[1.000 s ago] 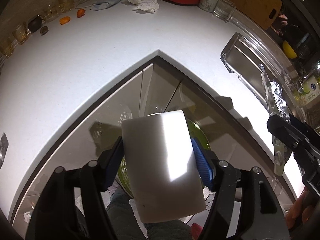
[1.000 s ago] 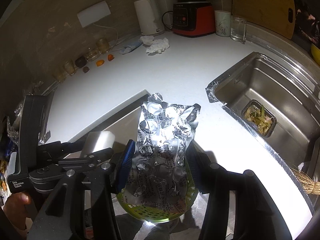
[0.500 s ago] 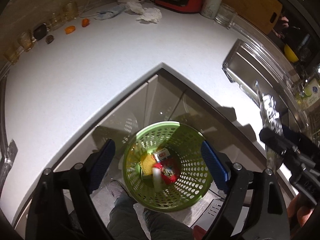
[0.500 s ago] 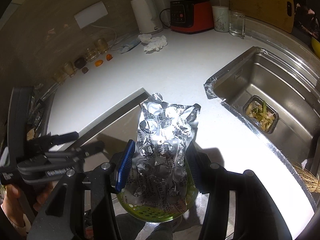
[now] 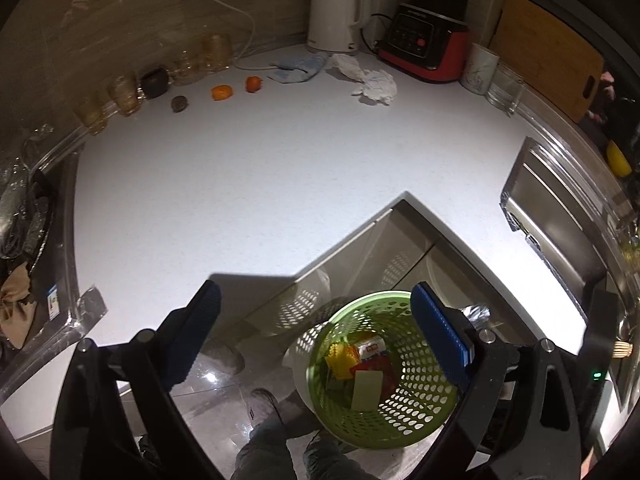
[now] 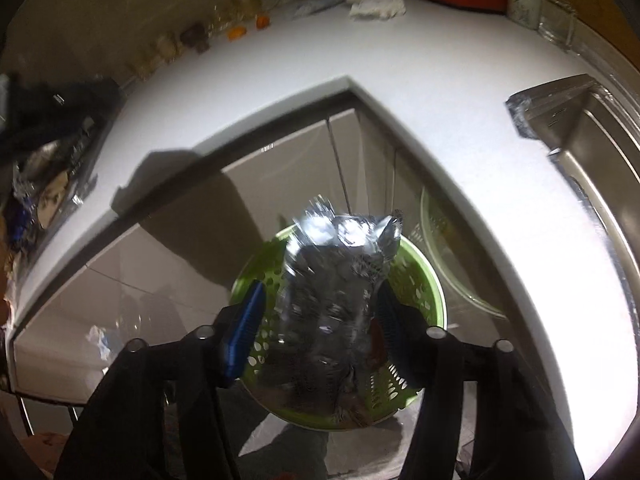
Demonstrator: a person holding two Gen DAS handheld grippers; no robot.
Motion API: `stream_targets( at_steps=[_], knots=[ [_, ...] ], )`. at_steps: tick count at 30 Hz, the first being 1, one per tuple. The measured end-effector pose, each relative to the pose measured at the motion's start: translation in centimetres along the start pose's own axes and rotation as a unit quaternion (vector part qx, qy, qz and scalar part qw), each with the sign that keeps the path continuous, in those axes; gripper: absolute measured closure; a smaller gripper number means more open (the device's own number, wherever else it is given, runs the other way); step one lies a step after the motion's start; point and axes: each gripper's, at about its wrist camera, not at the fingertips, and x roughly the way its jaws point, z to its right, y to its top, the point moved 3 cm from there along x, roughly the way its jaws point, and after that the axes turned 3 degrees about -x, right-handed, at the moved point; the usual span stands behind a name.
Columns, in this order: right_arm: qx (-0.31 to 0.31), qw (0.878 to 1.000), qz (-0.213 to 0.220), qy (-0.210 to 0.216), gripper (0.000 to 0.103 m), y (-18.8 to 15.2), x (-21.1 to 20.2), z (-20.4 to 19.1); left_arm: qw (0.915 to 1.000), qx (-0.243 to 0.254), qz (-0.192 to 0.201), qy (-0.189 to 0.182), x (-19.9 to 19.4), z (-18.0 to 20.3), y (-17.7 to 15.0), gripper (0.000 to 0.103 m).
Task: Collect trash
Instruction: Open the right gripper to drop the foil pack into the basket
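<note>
Crumpled foil wrapper (image 6: 336,292) over green perforated basket (image 5: 404,416), floor level, inside the corner of a white countertop (image 5: 260,184).

Wrapper blurred; lower end hides much of the basket's inside. Right gripper (image 6: 320,332): jaws opening, wrapper between them, pad contact unclear. Left gripper (image 5: 316,336): jaws opening, spread wide, nothing between. Basket holds a pale card, yellow and red scraps. Glossy cabinet fronts close behind; sink (image 5: 560,216) cut off at right edge.
</note>
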Motion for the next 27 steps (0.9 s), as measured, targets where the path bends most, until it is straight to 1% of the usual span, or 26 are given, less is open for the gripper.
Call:
stream_targets(
  at_steps=[1, 2, 4, 6, 9, 15, 17, 18, 22, 27],
  knots=[
    [-0.001, 1.000, -0.004, -0.002, 0.029, 0.0, 0.4, 0.0, 1.0000, -0.001, 0.001, 0.002, -0.2, -0.3, 0.0, 0.012],
    [0.000, 1.000, -0.006, -0.004, 0.027, 0.0, 0.7, -0.1, 1.0000, -0.002, 0.002, 0.002, -0.3, -0.5, 0.0, 0.012],
    [0.001, 1.000, -0.005, -0.004, 0.017, 0.2, 0.8, -0.2, 1.0000, -0.003, 0.007, 0.002, -0.5, -0.9, 0.0, 0.012],
    [0.002, 1.000, 0.005, -0.009, 0.012, 0.7, 0.2, -0.3, 0.9999, -0.003, 0.011, 0.004, -0.6, -1.3, 0.2, 0.012],
    [0.004, 1.000, 0.021, -0.014, 0.008, 1.7, -0.8, -0.3, 0.9999, -0.003, 0.013, 0.001, -0.7, -1.7, 0.6, 0.011],
    [0.017, 0.999, 0.045, -0.015, 0.008, 3.3, -2.2, -0.2, 0.9998, 0.004, 0.019, -0.005, -0.7, -1.7, 1.7, 0.011],
    [0.017, 0.999, 0.049, -0.014, 0.007, 3.9, -2.7, -0.2, 0.9998, 0.000, 0.020, -0.008, -0.7, -1.6, 2.1, 0.010],
    [0.015, 0.998, 0.052, -0.013, 0.006, 4.3, -3.0, -0.2, 0.9997, -0.003, 0.021, -0.010, -0.7, -1.6, 2.3, 0.008],
    [0.008, 0.997, 0.070, -0.020, 0.002, 5.6, -4.5, -0.3, 0.9993, -0.017, 0.029, -0.016, -0.8, -1.9, 3.4, 0.008],
    [0.004, 0.994, 0.103, -0.031, 0.002, 9.2, -6.5, 0.1, 0.9989, -0.030, 0.033, -0.013, -0.1, -3.0, 5.9, 0.008]
  ],
)
